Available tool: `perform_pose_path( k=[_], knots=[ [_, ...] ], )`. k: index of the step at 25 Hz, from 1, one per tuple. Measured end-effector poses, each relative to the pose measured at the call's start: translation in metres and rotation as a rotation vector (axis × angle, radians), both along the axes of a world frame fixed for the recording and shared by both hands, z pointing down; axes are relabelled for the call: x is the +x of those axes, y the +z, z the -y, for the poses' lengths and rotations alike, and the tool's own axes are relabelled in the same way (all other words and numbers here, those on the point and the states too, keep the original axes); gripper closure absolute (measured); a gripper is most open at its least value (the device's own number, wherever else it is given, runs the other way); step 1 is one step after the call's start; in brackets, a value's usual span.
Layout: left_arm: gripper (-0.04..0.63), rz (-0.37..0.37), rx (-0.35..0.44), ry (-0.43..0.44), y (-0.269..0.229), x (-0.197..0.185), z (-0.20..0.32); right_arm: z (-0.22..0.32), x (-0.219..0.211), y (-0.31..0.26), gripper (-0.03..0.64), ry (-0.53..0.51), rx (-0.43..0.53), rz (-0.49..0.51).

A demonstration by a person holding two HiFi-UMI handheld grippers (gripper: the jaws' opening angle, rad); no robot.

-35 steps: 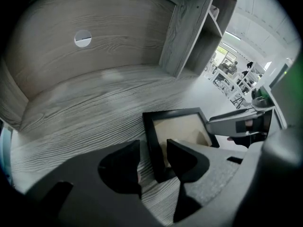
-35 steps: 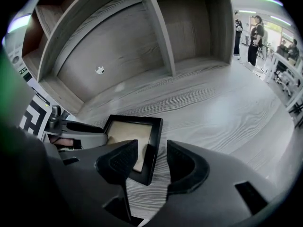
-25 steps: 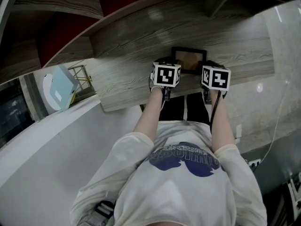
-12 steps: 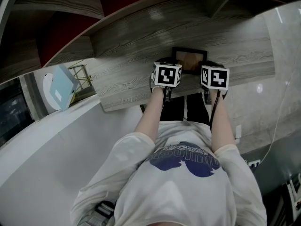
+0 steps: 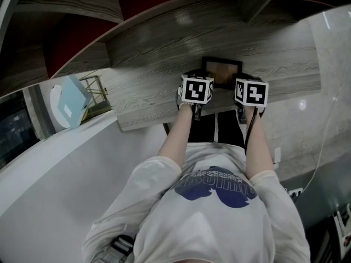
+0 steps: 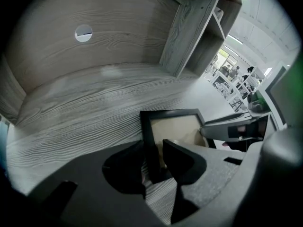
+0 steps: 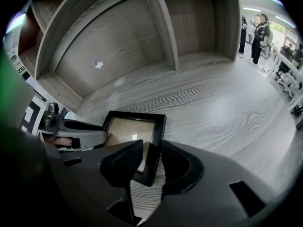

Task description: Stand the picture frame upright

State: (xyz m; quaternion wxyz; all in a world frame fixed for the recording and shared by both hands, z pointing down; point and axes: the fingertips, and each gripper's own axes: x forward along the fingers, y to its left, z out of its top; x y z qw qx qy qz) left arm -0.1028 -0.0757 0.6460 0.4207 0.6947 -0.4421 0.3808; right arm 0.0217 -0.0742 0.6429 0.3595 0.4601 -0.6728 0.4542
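- Nearest of all, well on the person's side of the black rectangular picture frame point(image 5: 222, 73) with its tan picture, was a white T-shirt with a dark blue print point(image 5: 215, 201). Two bare forearms point(image 5: 178, 133) ran from it toward the frame.
- The left gripper point(image 6: 152, 149) straddled the frame's left rail near the close corner. Its jaws were apart, one outside the rail and one over the tan picture. They had just been closing, and a thin sliver showed beside the rail, so the pads did not look pressed home.
- The right gripper point(image 7: 150, 150) straddled the frame's right rail in the same way — jaws apart and just closing in. A strip of tan picture was visible between the inner pad and the rail.
- The frame itself lay face up — not upright — between the two grippers. It lay on a grey wood-grain desktop point(image 5: 148, 89), close to the front edge.
- Beyond the frame rose a wood-grain back panel point(image 6: 118, 27), with a small round white cap point(image 6: 84, 33) up and left of the frame.
- Behind and right of the frame stood a wood-grain upright shelf divider point(image 6: 189, 37).
- Well to the frame's left, off the desk, was a pale blue flat board point(image 5: 70, 104).
- Farthest off, past the frame's right side, people point(image 7: 259, 41) stood in a bright room.
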Motion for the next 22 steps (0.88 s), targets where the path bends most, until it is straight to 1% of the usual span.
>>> perform_pose_path(
  k=[5,10,16,22],
  knots=[
    [0.471,-0.015,-0.005,0.006,0.0002,-0.0004,0.0002,0.0002,0.0007,0.0004,0.509,0.010,0.001,0.010],
    [0.479,-0.033,0.003,-0.001,-0.0008,-0.0010,0.0003,0.0008,0.0038,0.0004,0.541,0.021,0.000,0.031],
    [0.488,-0.031,0.018,0.005,-0.0019,-0.0011,0.0000,-0.0002,0.0056,-0.0003,0.546,0.034,0.010,0.048],
    [0.503,-0.037,0.045,0.011,-0.0058,0.0011,0.0009,0.0024,0.0098,-0.0046,0.549,0.042,0.041,0.060]
  ],
)
